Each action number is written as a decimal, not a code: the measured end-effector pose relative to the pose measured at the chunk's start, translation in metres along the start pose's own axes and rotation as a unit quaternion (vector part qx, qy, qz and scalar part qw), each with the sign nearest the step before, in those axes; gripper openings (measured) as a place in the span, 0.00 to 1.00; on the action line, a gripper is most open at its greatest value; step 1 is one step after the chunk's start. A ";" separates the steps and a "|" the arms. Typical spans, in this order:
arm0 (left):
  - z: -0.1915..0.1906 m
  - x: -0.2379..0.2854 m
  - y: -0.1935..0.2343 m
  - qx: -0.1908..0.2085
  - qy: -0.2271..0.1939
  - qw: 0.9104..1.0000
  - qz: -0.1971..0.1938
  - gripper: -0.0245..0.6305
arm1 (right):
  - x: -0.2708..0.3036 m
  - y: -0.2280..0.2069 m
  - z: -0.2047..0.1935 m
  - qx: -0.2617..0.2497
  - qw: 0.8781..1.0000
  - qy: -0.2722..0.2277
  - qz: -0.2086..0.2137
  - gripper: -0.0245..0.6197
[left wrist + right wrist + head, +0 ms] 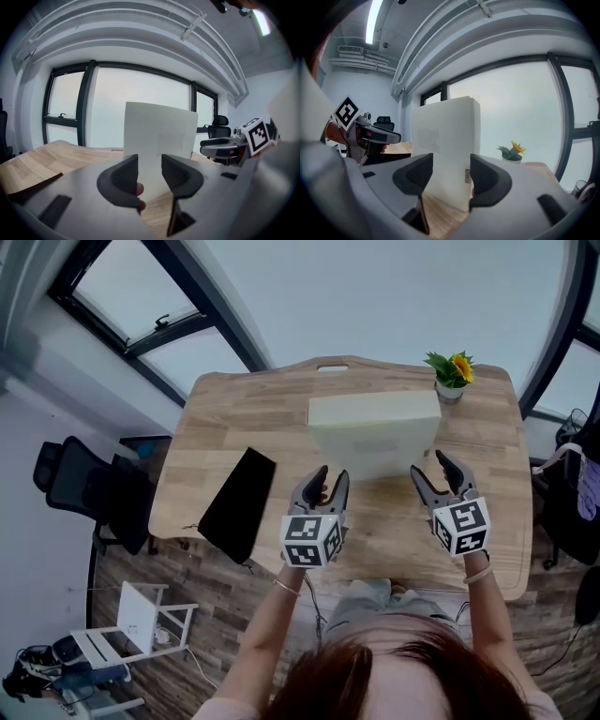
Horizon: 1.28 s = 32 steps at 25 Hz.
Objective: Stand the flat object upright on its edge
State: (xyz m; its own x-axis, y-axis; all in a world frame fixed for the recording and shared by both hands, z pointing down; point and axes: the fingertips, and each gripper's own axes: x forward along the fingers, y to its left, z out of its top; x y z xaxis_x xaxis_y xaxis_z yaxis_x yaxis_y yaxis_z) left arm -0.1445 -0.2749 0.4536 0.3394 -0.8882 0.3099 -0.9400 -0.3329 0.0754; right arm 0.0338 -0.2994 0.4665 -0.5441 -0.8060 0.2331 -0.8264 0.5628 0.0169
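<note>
A white flat box (pixel 375 432) stands upright on its long edge at the middle of the wooden table (pixel 234 418). My left gripper (pixel 331 474) hovers just in front of its lower left corner, jaws apart with nothing between them. In the left gripper view the box (pixel 159 136) rises beyond the open gripper (pixel 150 171). My right gripper (pixel 431 467) is by the lower right corner, also open. The right gripper view shows the box's narrow end (pixel 445 140) past the gripper (pixel 451 173), with no pad touching it.
A black flat slab (pixel 237 504) lies at the table's left front, partly over the edge. A small potted flower (pixel 451 376) stands at the far right corner. A black office chair (pixel 84 488) and a white stool (pixel 141 620) are on the floor to the left.
</note>
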 end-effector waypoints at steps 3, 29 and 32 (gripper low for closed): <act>-0.001 -0.009 -0.007 0.001 0.000 1.000 0.000 0.25 | -0.007 0.006 -0.001 0.001 1.000 0.000 0.006 0.39; -0.012 -0.086 -0.077 0.020 -0.013 0.999 0.022 0.06 | -0.085 0.053 -0.013 0.004 0.999 -0.013 0.041 0.08; -0.011 -0.093 -0.088 0.024 -0.015 1.000 0.013 0.06 | -0.092 0.057 -0.014 0.015 0.999 -0.016 0.036 0.07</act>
State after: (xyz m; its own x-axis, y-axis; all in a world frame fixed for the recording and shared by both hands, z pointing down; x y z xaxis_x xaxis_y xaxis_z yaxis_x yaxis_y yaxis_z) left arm -0.0933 -0.1599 0.4283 0.3164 -0.9054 0.2832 -0.9458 -0.3240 0.0209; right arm 0.0390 -0.1908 0.4601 -0.6066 -0.7691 0.2011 -0.7884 0.6146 -0.0278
